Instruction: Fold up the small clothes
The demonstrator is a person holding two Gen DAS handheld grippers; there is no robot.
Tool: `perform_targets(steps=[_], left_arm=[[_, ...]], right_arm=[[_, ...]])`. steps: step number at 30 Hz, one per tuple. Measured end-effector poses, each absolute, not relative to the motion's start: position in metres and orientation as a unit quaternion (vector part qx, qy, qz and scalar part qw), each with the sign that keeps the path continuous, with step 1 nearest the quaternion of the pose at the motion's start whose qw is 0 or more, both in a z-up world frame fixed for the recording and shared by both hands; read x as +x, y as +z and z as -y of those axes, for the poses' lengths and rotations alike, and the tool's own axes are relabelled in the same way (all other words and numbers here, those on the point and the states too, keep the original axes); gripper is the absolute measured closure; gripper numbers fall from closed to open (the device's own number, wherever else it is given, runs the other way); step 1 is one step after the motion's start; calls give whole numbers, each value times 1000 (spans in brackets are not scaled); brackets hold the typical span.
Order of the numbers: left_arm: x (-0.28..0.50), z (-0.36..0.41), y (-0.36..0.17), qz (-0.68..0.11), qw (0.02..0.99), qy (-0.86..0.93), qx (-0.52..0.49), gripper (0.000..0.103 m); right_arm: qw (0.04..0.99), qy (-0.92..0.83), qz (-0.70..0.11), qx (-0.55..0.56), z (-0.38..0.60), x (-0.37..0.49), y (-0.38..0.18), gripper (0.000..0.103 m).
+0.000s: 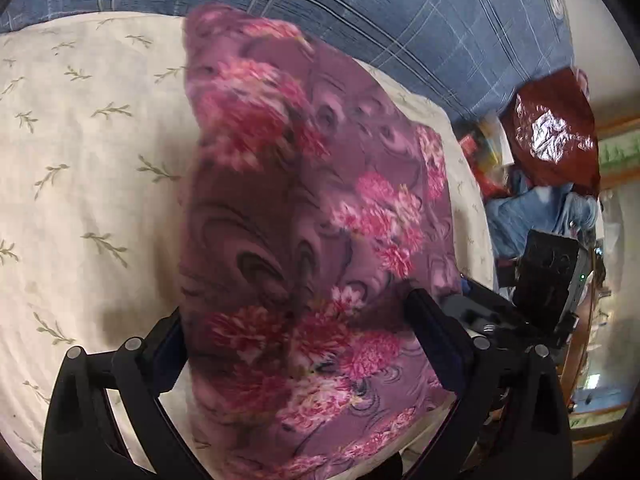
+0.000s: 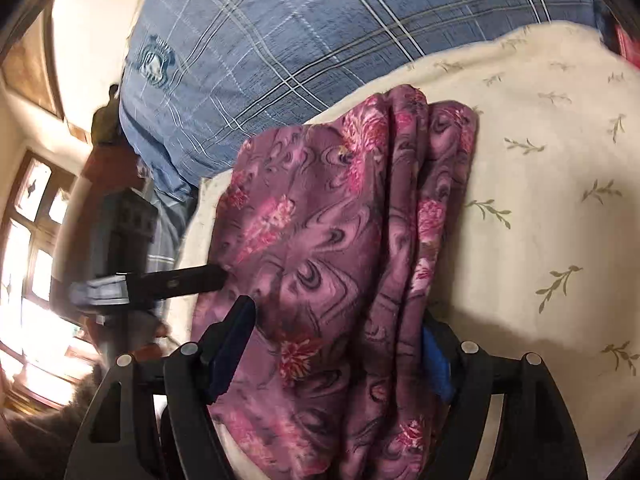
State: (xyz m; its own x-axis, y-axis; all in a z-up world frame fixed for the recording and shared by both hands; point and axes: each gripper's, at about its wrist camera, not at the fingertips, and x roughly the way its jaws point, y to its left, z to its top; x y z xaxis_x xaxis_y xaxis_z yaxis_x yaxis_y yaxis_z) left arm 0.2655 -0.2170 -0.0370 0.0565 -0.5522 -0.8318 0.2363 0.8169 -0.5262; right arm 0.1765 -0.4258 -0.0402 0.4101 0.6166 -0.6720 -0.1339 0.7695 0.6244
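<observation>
A purple cloth with pink flowers [image 1: 304,208] lies in loose lengthwise folds on a cream sheet with leaf sprigs [image 1: 80,168]. My left gripper [image 1: 296,308] straddles its near end. The jaws stand wide and the cloth fills the gap, blurred on its left side. In the right wrist view the same cloth [image 2: 328,240] runs between the wide jaws of my right gripper [image 2: 340,312]. One fingertip rests on top of the fabric and the blue pad [image 2: 436,360] is half hidden behind a fold. A finger of my left gripper [image 2: 180,280] touches the cloth's left edge.
A blue plaid blanket [image 2: 280,40] lies bunched behind the sheet. Beyond the bed's right side are a shiny dark red bag [image 1: 552,128] and a heap of denim [image 1: 532,208]. A bright window [image 2: 32,240] is at the left. The right device's black housing [image 1: 548,276] sits close by.
</observation>
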Motion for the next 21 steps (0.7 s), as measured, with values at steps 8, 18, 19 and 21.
perform_targets(steps=[8, 18, 19, 21], left_arm=[[251, 222, -25, -590, 764, -245, -96, 55], [217, 173, 6, -593, 760, -232, -130, 74], [213, 166, 10, -593, 759, -230, -137, 74], [203, 147, 21, -592, 758, -228, -151, 74]], right_arm=[[847, 191, -458, 193, 411, 164, -31, 68], [857, 200, -428, 204, 382, 124, 21, 75], [854, 207, -427, 213, 377, 119, 24, 76], [849, 222, -421, 229, 367, 108, 30, 76]])
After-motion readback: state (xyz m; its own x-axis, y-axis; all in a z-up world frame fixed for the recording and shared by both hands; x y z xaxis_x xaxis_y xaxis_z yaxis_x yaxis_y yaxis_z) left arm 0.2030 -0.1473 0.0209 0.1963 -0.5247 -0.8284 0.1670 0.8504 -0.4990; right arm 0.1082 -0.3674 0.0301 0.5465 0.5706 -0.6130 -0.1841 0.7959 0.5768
